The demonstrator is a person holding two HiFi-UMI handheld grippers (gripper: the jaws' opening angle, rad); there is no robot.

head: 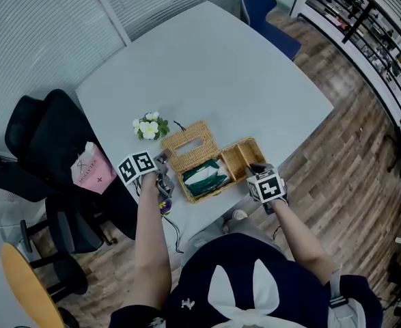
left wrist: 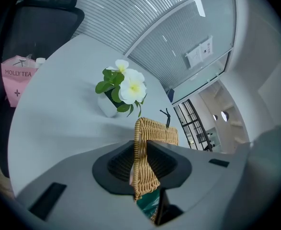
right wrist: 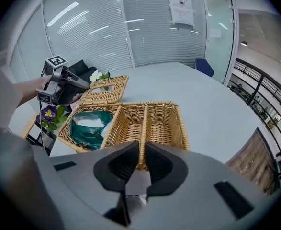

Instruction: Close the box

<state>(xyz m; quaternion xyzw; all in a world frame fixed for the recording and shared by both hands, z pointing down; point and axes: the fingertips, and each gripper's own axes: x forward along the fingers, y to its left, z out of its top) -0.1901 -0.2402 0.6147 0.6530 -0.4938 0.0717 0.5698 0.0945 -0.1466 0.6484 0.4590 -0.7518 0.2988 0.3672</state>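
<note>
The grey desk [head: 220, 67] carries an open wicker box [head: 240, 160] near its near edge. The box's lid [head: 190, 144] is swung back on the far left side, above the compartment that holds a green packet [head: 205, 176]. The left gripper [head: 162, 176] is clamped narrowly on the lid's left edge [left wrist: 147, 157]. The right gripper [head: 258, 173] is pinched on the box's near right wall [right wrist: 141, 150], with 2 empty compartments beyond it. White flowers [head: 150, 126] stand just left of the lid.

Navy white-printed top [head: 241, 251]; marker-cubed grey left gripper [left wrist: 141, 164] and right gripper [right wrist: 140, 164].
</note>
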